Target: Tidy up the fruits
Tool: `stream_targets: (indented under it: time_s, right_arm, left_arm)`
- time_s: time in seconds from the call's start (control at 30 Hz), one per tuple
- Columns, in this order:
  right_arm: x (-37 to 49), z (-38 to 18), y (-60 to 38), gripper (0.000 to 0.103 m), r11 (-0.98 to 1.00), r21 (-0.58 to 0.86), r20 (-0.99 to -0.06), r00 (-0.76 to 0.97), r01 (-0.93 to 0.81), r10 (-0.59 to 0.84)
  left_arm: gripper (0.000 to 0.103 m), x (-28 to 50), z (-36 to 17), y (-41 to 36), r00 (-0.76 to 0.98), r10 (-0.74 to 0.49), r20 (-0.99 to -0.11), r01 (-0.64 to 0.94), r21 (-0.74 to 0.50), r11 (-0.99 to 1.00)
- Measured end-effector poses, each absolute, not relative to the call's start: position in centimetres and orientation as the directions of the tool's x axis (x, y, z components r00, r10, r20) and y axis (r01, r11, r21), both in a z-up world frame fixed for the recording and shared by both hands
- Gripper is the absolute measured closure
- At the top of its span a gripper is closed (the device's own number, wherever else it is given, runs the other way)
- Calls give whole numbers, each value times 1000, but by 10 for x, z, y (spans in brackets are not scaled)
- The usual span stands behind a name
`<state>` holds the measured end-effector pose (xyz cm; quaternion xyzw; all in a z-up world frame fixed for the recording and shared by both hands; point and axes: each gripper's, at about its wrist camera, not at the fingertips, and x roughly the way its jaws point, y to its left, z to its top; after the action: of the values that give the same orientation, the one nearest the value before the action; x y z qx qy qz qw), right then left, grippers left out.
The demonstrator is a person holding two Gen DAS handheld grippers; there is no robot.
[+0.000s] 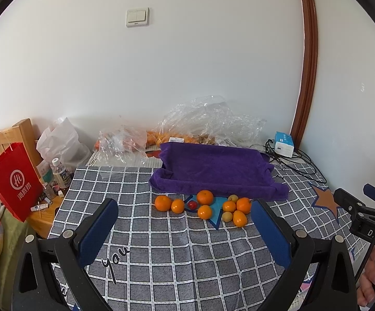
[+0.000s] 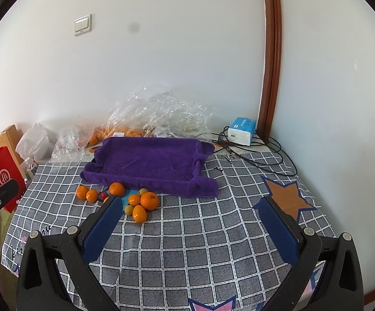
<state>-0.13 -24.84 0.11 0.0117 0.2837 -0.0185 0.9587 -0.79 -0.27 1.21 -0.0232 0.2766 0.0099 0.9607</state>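
Several oranges [image 1: 205, 197] [image 2: 149, 200] lie in a loose cluster on the checked tablecloth [image 1: 177, 254] [image 2: 192, 233], with two small yellow-green fruits [image 1: 227, 216] [image 2: 129, 210] and one small red fruit [image 1: 192, 204] [image 2: 103, 195] among them. Just behind the cluster lies a purple towel [image 1: 213, 171] [image 2: 148, 163], shaped like a shallow tray. My left gripper [image 1: 185, 213] is open, well short of the fruit, with nothing between its blue pads. My right gripper [image 2: 191, 211] is open too and holds nothing; its left finger [image 2: 104, 223] hides part of an orange.
Crumpled clear plastic bags [image 1: 208, 119] [image 2: 156, 111] with more oranges lie against the wall. A blue-white tissue pack [image 1: 284, 143] [image 2: 241, 130] and black cables [image 2: 265, 158] sit at the back right. A red paper bag [image 1: 11, 178] and a bottle [image 1: 61, 173] stand off the table's left.
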Motion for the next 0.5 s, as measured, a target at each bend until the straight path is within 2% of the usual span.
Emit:
stream_targets:
  time_s: [0.5]
  right_arm:
    - [32,-43,-249,0,999,7,-610,792,44,-31]
  left_arm:
    - [0,27,-30,10,809,13,-588,-57,-57,997]
